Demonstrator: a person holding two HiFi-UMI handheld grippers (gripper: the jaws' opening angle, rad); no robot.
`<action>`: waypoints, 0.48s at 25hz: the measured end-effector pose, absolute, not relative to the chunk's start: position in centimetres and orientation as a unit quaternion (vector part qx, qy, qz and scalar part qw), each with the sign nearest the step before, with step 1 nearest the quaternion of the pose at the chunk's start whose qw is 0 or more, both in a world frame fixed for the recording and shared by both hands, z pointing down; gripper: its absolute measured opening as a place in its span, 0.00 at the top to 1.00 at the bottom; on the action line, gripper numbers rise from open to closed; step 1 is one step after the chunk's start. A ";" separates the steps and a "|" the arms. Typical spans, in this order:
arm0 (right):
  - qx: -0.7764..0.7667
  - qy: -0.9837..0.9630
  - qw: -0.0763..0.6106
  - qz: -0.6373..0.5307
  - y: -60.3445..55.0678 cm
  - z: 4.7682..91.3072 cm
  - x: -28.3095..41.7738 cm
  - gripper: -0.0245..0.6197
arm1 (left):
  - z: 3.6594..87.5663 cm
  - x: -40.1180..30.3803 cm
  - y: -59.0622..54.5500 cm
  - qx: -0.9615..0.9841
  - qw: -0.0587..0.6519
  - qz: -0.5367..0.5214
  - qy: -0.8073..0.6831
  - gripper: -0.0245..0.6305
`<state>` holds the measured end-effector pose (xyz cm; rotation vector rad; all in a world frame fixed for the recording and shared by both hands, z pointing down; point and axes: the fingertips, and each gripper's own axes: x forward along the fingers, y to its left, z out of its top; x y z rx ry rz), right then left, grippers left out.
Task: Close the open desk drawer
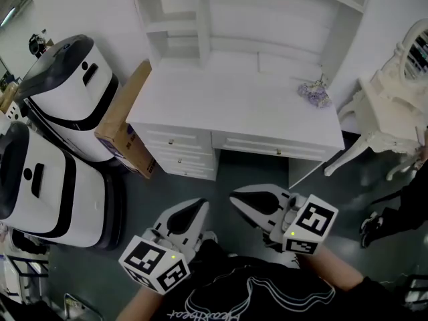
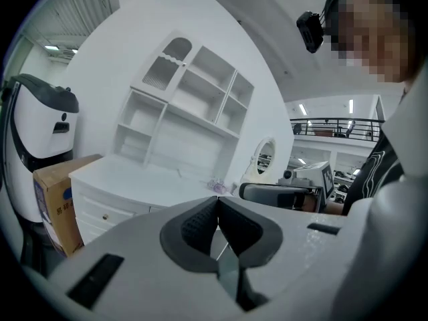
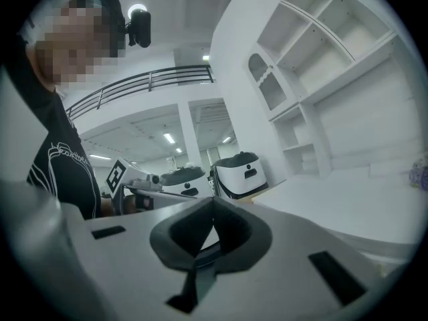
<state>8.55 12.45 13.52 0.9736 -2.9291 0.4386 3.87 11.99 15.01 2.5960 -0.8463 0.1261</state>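
Both tongs are held low over the dark floor (image 1: 251, 172), short of the white bench (image 1: 234, 105). The left tongs (image 1: 198, 208) are seen pressed together with nothing between them. The right tongs (image 1: 239, 198) are likewise closed and empty. The drawers (image 1: 267, 145) in the bench front lie ahead of both tongs, well apart from them; whether one stands open cannot be told. A cardboard box (image 1: 124, 124) is propped against the bench, ahead and left of the left tongs. A small purple bunch (image 1: 313, 93) is seen on the bench top, beyond the right tongs.
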 end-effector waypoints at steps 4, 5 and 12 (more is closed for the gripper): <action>0.316 -0.939 0.009 0.134 13.4 12.7 8.9 0.95 | 13.8 4.1 12.7 0.934 0.186 0.044 -0.302 0.96; 0.316 -0.940 0.009 0.132 13.5 12.6 9.0 0.95 | 13.4 4.2 12.8 0.935 0.182 0.043 -0.302 0.96; 0.317 -0.941 0.006 0.122 14.5 11.7 9.6 0.95 | 12.1 4.4 13.5 0.938 0.155 0.040 -0.307 0.96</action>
